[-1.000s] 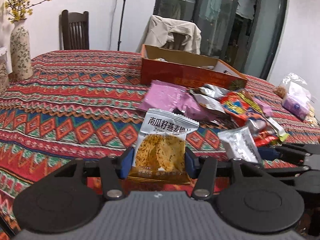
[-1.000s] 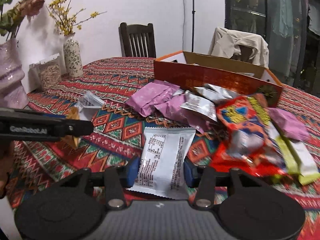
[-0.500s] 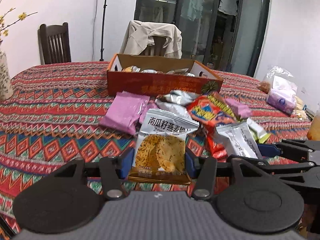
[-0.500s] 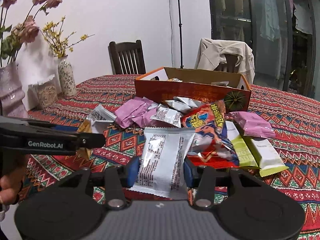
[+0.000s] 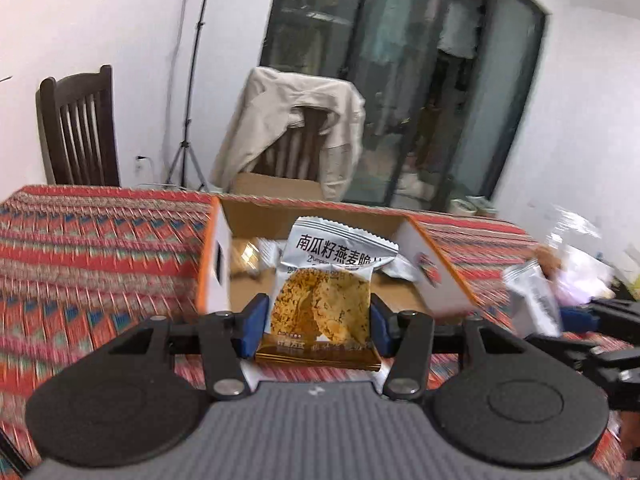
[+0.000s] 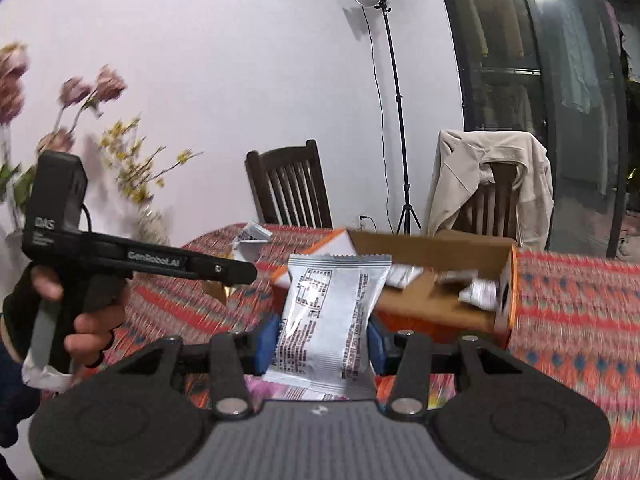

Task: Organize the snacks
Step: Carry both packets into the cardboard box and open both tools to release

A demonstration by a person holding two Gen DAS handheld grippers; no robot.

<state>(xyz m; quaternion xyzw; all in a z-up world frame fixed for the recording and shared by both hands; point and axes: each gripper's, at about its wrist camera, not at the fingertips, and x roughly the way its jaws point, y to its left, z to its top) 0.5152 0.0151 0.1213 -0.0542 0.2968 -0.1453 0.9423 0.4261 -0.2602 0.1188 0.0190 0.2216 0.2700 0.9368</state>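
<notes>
The left gripper point(image 5: 319, 322) holds a cracker packet point(image 5: 325, 284) tight, up in front of the open cardboard box point(image 5: 424, 276). The right gripper point(image 6: 323, 346) squeezes a white packet point(image 6: 330, 312) near the box. A few silver packets point(image 6: 478, 292) lie inside the box.

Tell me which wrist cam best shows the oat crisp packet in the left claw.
Left wrist view: the oat crisp packet fills the centre, printed front readable, pinched in the left claw. The right wrist view catches only a blurred sliver of it beyond the left tool.
</notes>
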